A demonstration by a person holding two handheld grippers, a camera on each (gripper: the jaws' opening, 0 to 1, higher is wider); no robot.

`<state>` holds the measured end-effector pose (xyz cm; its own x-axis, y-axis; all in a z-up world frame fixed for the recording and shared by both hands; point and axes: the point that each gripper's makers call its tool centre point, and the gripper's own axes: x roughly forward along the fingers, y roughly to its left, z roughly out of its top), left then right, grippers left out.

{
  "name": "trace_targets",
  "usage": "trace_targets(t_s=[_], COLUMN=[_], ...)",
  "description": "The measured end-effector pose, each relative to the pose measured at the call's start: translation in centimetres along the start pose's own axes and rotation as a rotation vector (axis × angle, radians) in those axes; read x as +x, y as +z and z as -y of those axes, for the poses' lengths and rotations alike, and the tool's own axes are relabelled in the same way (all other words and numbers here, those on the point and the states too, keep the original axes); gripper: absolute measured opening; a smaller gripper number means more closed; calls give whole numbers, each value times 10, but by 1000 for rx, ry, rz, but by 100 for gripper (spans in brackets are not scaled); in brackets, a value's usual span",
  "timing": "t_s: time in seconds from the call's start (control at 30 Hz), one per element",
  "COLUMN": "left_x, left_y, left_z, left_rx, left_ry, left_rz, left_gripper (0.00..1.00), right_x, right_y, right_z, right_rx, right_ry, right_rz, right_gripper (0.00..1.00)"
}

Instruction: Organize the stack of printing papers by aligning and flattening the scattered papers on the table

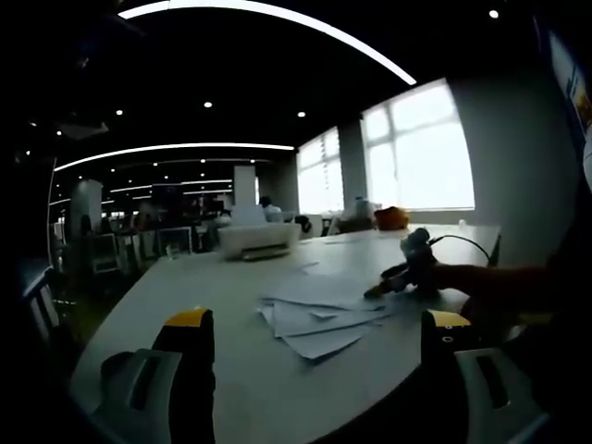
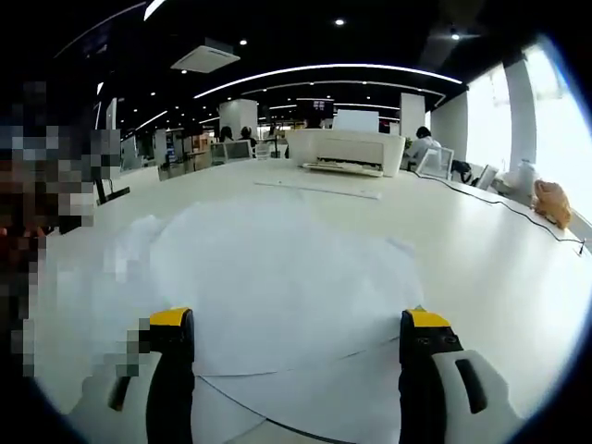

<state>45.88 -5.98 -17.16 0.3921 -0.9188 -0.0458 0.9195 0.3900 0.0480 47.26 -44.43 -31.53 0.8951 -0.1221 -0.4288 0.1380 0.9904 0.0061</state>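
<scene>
**Both grippers closing in on the scattered sheets**

The loose white printing papers [image 1: 319, 319] are lying fanned and askew on the long white table [image 1: 185, 296] — not yet squared. The left gripper [image 1: 319, 347] is hanging back with jaws wide apart, holding nothing. The right gripper [image 2: 294, 333], jaws equally wide and empty, is hovering low over the sheets, probably to press and align them; a white printer [image 2: 347, 151] is sitting at the far end.

A white printer [image 2: 347, 151] sits at the far end of the pale worktop [image 2: 481, 268]. Right of the printer, an orange bag [image 2: 553, 202] rests near bright windows [image 1: 418, 153]. Behind the printer, a seated person [image 2: 424, 146] and white pillars [image 2: 239, 116] stand under ceiling light strips [image 2: 324, 69].
</scene>
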Motion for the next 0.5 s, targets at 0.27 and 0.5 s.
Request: trace_targets(t_s=[0.27, 0.5], left_x=[2, 2], left_y=[1, 5], left_z=[3, 5], left_rx=[-2, 6], left_ry=[-9, -12], left_rz=[3, 8], left_gripper=[95, 95], right_x=[0, 0], right_y=[0, 1], right_z=[0, -1], right_rx=[-2, -1], right_ry=[1, 0], right_rz=[8, 12], right_gripper=[85, 83])
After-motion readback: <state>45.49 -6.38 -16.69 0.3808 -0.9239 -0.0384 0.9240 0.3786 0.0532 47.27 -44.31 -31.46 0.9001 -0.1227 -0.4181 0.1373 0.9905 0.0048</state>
